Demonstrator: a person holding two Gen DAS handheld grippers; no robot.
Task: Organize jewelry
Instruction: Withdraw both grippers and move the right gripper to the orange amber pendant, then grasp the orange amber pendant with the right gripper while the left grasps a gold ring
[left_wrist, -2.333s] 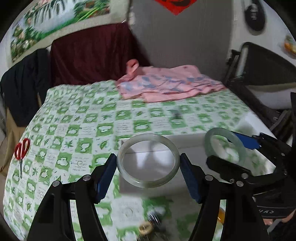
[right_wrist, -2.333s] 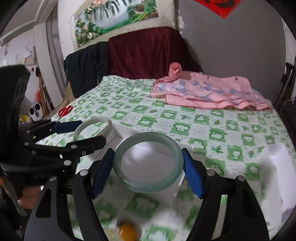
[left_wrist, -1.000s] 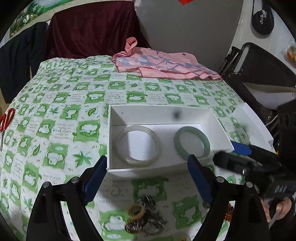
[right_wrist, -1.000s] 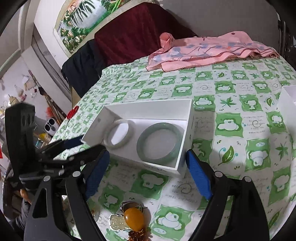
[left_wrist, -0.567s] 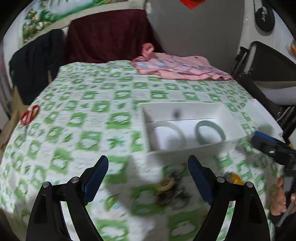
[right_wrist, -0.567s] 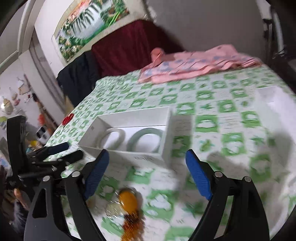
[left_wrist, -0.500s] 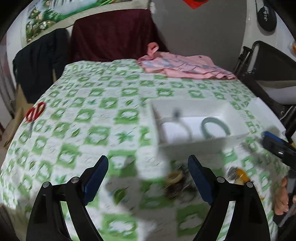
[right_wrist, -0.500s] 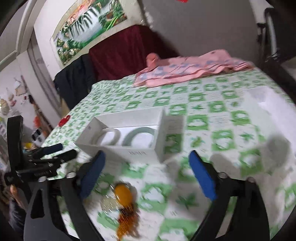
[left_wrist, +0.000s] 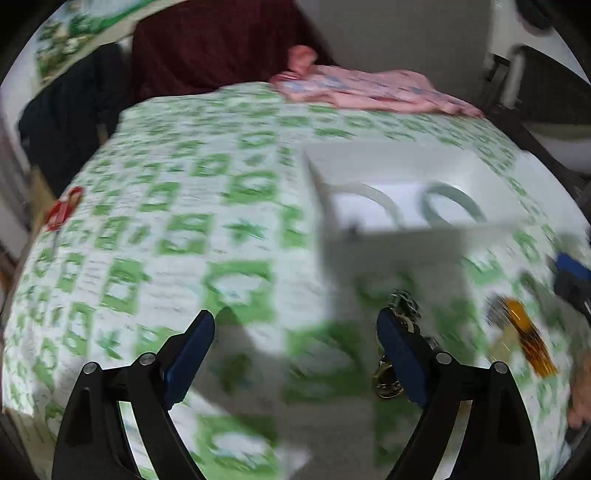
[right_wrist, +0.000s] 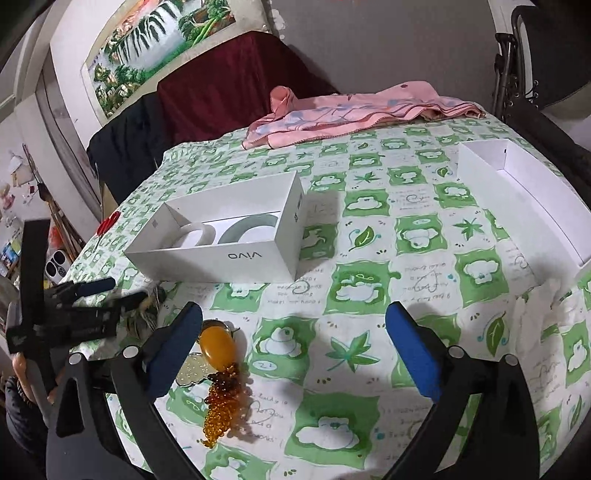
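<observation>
A white box (right_wrist: 221, 254) on the green-checked cloth holds a pale bangle (right_wrist: 192, 236) and a green bangle (right_wrist: 251, 229); the blurred left wrist view shows the same box (left_wrist: 391, 243) with the pale bangle (left_wrist: 373, 195) and the green bangle (left_wrist: 450, 203). In front of it lie an amber pendant with beads (right_wrist: 218, 362) and a tangle of rings (left_wrist: 402, 314). My right gripper (right_wrist: 293, 347) is open over bare cloth, the pendant by its left finger. My left gripper (left_wrist: 295, 343) is open, empty, left of the rings, and shows as the left gripper (right_wrist: 107, 291) in the right wrist view.
The box's white lid (right_wrist: 524, 195) lies open side up at the right. A pink garment (right_wrist: 354, 110) lies at the far edge. Red scissors (left_wrist: 62, 210) rest at the left edge. A dark chair (right_wrist: 546, 74) stands at the right, dark cloths behind.
Both bangles went from my grippers into the white box. Both grippers then drew back toward the near edge, and the pendant and rings came into view in front of them.
</observation>
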